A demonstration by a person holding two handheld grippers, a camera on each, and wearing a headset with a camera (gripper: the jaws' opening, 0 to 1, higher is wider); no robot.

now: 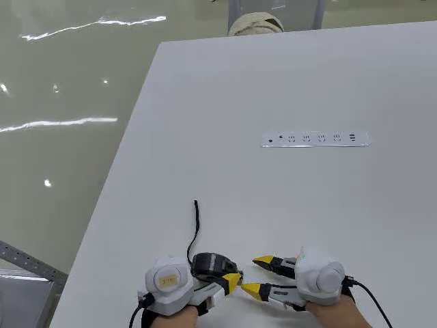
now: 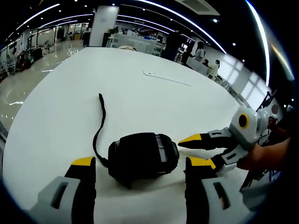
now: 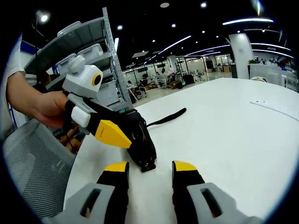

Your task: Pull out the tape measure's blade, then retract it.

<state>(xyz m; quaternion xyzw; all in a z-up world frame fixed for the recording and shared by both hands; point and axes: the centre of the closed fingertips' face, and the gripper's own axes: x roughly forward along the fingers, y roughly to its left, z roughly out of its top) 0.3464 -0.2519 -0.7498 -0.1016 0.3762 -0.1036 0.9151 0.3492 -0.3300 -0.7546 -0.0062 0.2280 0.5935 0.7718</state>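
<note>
A black tape measure [image 1: 212, 264] [image 2: 142, 156] [image 3: 140, 138] lies on the white table [image 1: 287, 198] near its front edge, its blade inside the case. Its black strap [image 1: 196, 229] [image 2: 99, 120] trails away from me. My left gripper [image 1: 222, 277] [image 2: 142, 163] is open, one jaw on each side of the case with a small gap to it. My right gripper [image 1: 257, 275] [image 3: 150, 167] is open just right of the case, yellow fingertips [image 2: 190, 139] pointing at it, nothing between them.
A white power strip [image 1: 314, 139] [image 2: 166, 78] lies flat mid-table, farther back. The table's left edge [image 1: 116, 205] runs diagonally, with glossy floor beyond. A chair back [image 1: 255, 24] stands at the far end. In the right gripper view, a metal shelf [image 3: 112, 56] rises behind the left hand.
</note>
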